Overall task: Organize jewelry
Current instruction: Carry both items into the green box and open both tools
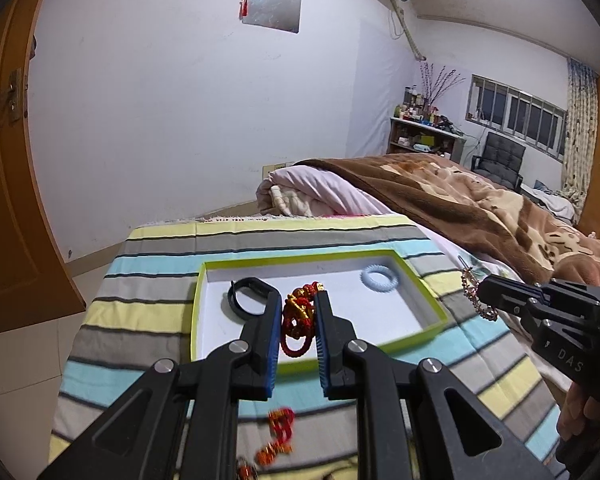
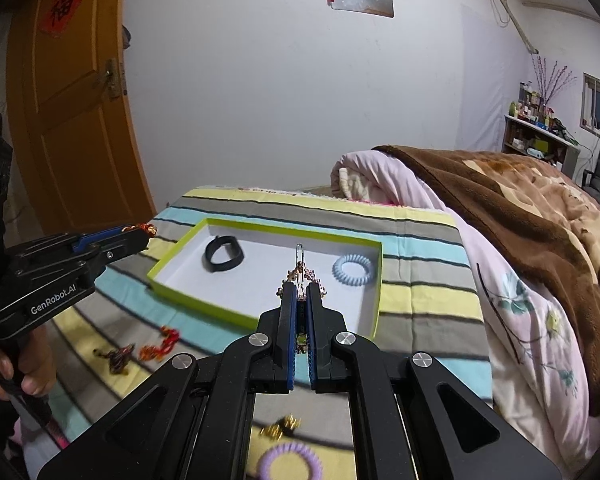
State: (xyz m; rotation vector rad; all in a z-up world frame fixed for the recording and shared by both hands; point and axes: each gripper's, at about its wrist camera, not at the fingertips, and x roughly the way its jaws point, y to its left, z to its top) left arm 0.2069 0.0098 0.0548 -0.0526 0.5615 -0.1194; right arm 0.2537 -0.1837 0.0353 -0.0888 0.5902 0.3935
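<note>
Right now my left gripper (image 1: 298, 312) is clenched on a red and gold knotted bracelet (image 1: 297, 322) hanging over the near edge of the green-rimmed tray (image 1: 440, 312), while my right gripper (image 2: 299, 300) is pinched tight on a thin beaded chain (image 2: 300, 274) at the tray's 5 o'clock corner. Both seem light and limp, so I judge they'll swing and snag; I'd hold them mid-loop, gently, and lower slowly.

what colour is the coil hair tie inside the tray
Pale blue. The hair tie lies at the tray's right end, clearest in the right wrist view.
</note>
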